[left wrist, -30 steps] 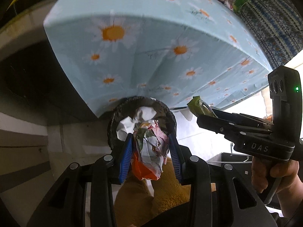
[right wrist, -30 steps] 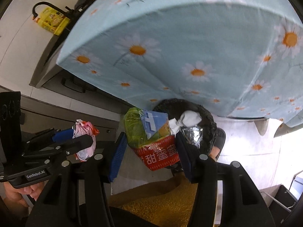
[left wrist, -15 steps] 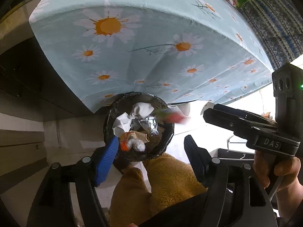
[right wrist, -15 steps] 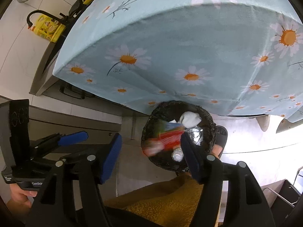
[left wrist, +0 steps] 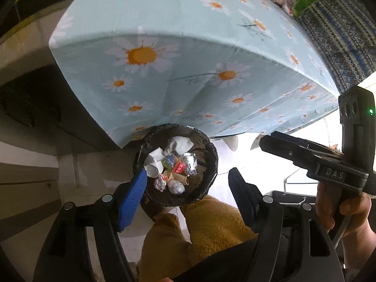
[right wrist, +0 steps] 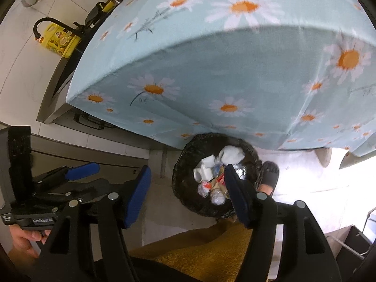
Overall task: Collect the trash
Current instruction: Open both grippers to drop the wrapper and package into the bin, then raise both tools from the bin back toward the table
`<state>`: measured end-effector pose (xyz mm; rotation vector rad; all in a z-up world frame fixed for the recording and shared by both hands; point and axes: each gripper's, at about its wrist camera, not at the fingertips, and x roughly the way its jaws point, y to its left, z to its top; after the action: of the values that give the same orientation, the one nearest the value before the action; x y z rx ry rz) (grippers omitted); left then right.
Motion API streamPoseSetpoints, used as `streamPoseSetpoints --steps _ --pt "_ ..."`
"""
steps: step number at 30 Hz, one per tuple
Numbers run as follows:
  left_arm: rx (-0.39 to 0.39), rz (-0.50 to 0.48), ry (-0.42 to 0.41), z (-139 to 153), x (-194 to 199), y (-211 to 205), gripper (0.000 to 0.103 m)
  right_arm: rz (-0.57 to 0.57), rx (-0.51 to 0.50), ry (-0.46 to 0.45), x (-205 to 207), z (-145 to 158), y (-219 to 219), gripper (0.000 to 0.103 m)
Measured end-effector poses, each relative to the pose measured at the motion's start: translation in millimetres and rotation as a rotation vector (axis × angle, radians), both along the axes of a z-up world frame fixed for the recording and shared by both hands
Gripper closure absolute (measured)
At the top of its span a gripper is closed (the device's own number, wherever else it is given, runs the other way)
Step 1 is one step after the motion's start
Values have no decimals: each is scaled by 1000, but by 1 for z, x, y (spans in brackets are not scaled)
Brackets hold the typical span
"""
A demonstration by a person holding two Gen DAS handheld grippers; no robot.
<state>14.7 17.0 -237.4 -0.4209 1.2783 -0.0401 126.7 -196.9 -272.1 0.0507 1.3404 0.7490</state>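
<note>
A bench draped in a light-blue daisy-print cloth (left wrist: 188, 54) fills the far side. Just below its near edge, on the floor, stands a round black-lined trash bin (left wrist: 206, 141) holding crumpled paper, foil and wrappers (left wrist: 174, 164), perhaps a paper cup too. Above it, the left gripper (left wrist: 185, 188) and right gripper (right wrist: 188, 190) hang with jaws apart and empty.

The left tool (left wrist: 185, 188) and right tool (right wrist: 188, 192) are black, silver-screwed, with ribbed blue pads (left wrist: 131, 195); the trousers (left wrist: 211, 230) are mustard fleece.

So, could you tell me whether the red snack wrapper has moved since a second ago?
Yes. It has dropped from between the right gripper fingers into the black-lined bin below the tablecloth.
</note>
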Motion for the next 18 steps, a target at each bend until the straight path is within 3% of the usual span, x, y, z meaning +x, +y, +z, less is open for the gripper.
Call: streamPoseSetpoints --steps 18 --pt "14 -11 -238 88 -9 10 34 1 35 -175 -8 81 -3 39"
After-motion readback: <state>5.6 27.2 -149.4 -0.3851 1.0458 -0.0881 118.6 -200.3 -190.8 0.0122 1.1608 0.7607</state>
